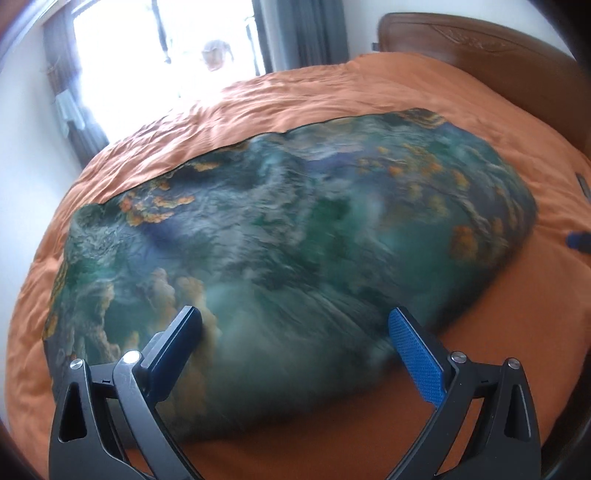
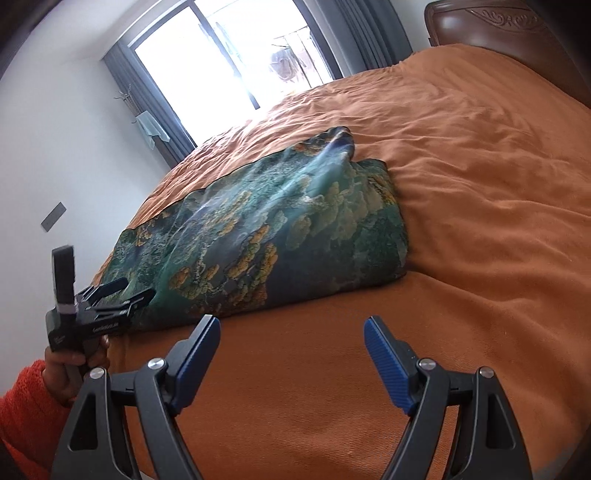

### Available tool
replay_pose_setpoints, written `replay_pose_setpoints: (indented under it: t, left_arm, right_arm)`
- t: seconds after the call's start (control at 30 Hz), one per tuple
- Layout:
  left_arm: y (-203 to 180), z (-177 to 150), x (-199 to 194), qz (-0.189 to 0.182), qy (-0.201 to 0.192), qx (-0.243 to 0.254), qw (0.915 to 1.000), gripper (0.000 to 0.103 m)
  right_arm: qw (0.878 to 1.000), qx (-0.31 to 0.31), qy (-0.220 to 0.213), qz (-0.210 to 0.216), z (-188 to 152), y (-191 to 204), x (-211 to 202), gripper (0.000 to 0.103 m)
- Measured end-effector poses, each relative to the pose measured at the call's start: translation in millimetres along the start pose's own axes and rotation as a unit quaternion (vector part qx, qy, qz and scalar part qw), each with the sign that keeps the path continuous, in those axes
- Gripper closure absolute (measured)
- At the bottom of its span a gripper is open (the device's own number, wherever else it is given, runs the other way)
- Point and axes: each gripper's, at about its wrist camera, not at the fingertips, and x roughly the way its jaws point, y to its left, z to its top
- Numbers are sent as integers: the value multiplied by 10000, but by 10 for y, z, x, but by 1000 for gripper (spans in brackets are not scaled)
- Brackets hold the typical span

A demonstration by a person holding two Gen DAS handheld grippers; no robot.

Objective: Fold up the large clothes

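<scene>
Cloth: a large green-and-teal printed cloth (image 2: pixel 266 236) with orange patches lies folded on the bed, its long side running from near the person toward the window.
Near edge of cloth: a rounded fold, thick and soft, facing the grippers; it sits back from the near side of the bed, with a band of bare cover in front of it.
Far edge of cloth: a thin dark straight hem, lying flat on the cover toward the window side.
End toward the headboard: one corner sticks up in a small peak; the rest drops off cleanly.
Bed cover: an orange bedspread (image 2: pixel 480 184), wrinkled, with wide open stretches to the right of the cloth and toward the headboard (image 2: pixel 491 26).
Left gripper: the left gripper (image 1: pixel 295 325) hangs over the near fold with its jaws spread wide, nothing pinched; the picture is blurred, and I cannot tell if the tips touch the cloth.
Right gripper: the right gripper (image 2: pixel 291 332) is let go, jaws wide apart, over bare cover just in front of the cloth, clear of its edge.
Person: a hand (image 2: pixel 70 365) in an orange sleeve grips the left tool's handle at the near end of the cloth.
Room beyond: a bright window (image 2: pixel 229 55) with grey curtains past the far side of the bed.
</scene>
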Motion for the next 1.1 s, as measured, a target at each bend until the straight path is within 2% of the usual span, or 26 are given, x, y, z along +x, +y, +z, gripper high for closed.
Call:
replay_pose_setpoints:
  t: [0.17,0.23,0.33,0.4,0.47,0.77,0.83,0.87,0.93,1.03,1.1]
  left_arm:
    - [-274,118,-129,-723,-301,92,9969,2]
    - [-427,162,-73,-849,-354,306,9953,2]
    - [-618,153,166,-897,-135,493,9947,2]
    - [-703,107,269,-758,-41,632,9951,1]
    - [-748,74,287,-702,-33,727,9949,1]
    - [-674,52,432,-1016,249,554,9930,0]
    - [-678,23,455,-992,284,550,9931,0]
    - [-691,27,462,-975,290,562,9932,0]
    - [-699,29,444,-979,313,582,9930,0]
    - [-604,96,335,-1198,344,368,9915,1]
    - [-463,166,216,-1349,342,156,9901,2]
  right_arm:
    - [9970,731,-173,163,183,-331,119,20]
    - [9917,1189,-394,274,299,-515,214,12]
    - [9846,1692,-164,409,416,-673,506,11]
    - [9821,1824,35,472,438,-690,672,6]
    - [9810,1892,214,377,443,-705,816,5]
    - [9741,2138,476,559,486,-828,1199,6]
    - [9731,2173,511,567,516,-817,1222,24]
    - [9726,2195,504,574,519,-808,1223,27]
    - [9732,2176,417,619,508,-797,1191,46]
    - [9799,1899,160,588,520,-662,1061,63]
    - [9871,1540,3,444,550,-499,949,66]
